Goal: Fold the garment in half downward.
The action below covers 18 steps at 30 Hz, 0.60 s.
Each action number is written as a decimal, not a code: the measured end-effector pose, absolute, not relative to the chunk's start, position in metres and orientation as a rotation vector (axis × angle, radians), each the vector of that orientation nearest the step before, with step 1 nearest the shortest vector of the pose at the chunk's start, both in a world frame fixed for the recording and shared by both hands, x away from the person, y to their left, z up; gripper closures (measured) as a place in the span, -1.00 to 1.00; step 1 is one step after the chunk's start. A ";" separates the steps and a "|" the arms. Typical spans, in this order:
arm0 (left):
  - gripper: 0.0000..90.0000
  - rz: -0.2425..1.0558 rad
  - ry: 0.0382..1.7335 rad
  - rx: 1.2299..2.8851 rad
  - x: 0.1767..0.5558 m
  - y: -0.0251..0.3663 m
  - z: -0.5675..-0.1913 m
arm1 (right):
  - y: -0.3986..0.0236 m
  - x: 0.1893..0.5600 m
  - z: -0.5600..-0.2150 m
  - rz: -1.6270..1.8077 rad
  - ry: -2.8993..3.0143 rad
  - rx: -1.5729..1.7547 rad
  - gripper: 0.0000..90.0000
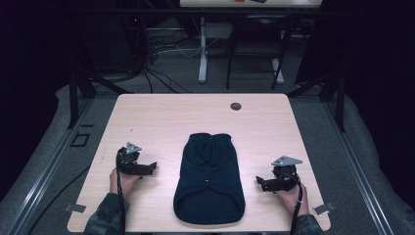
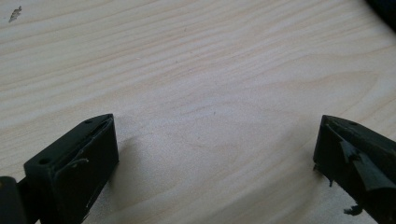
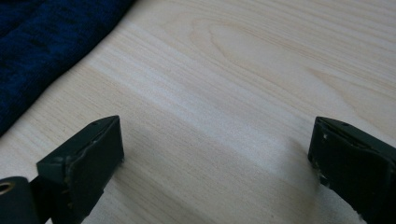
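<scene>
Both grippers rest on the pale wooden table point(image 1: 147, 112) with jaws spread wide and nothing between them: the left gripper point(image 1: 152, 167) sits just left of a dark navy knitted garment point(image 1: 209, 178), the right gripper point(image 1: 259, 182) just right of it, each pointing inward as if ready to take a side. The garment lies flat at the table's centre near the person's edge, apart from both grippers, with bare wood between and nothing in the way; a small round cable hole point(image 1: 236, 106) lies well beyond.
</scene>
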<state>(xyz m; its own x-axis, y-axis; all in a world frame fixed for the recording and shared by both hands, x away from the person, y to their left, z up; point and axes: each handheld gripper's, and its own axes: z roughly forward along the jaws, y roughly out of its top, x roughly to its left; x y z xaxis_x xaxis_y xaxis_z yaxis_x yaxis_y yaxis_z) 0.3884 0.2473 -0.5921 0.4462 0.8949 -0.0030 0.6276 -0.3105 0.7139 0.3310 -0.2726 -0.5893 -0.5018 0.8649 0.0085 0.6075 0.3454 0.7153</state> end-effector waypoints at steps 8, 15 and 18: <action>-1.00 0.532 1.272 2.049 0.389 0.247 -0.592 | -0.273 0.331 -0.589 0.950 2.242 1.297 -0.93; -1.00 0.515 1.292 2.053 0.391 0.244 -0.590 | -0.273 0.332 -0.588 0.930 2.248 1.302 -0.94; -0.99 0.515 1.284 2.053 0.391 0.243 -0.589 | -0.273 0.333 -0.588 0.934 2.250 1.311 -0.94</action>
